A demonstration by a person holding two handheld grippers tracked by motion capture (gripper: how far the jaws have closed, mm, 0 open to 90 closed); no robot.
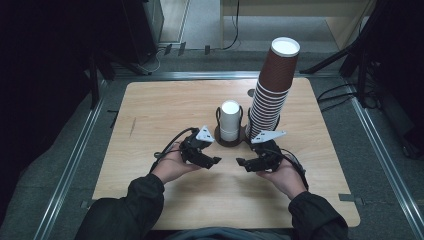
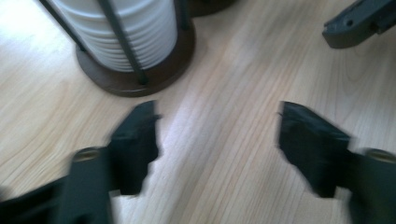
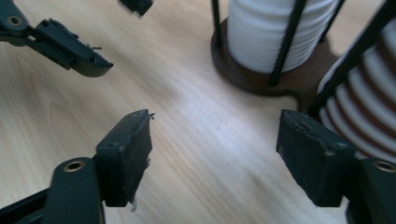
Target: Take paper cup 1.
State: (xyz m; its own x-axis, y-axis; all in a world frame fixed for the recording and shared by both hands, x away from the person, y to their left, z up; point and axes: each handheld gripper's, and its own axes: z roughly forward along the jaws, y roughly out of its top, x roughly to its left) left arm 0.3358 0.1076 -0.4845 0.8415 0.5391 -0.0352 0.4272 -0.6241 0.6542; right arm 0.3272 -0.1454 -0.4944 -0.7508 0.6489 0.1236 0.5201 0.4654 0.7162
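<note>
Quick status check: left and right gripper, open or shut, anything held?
Left gripper: open, nothing between the jaws, bare wooden table below.
Right gripper: open, holding nothing, near the white cup stack.

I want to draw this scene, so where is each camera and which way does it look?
High view: above the person's side, facing forward and down on the table; forearms, hands and both grippers show.
Left gripper view: rides the left gripper, facing the white cups; its open jaws show.
Right gripper view: rides the right gripper, facing the brown cup stack; its open jaws show.
Shared: the white cups in their holder.
</note>
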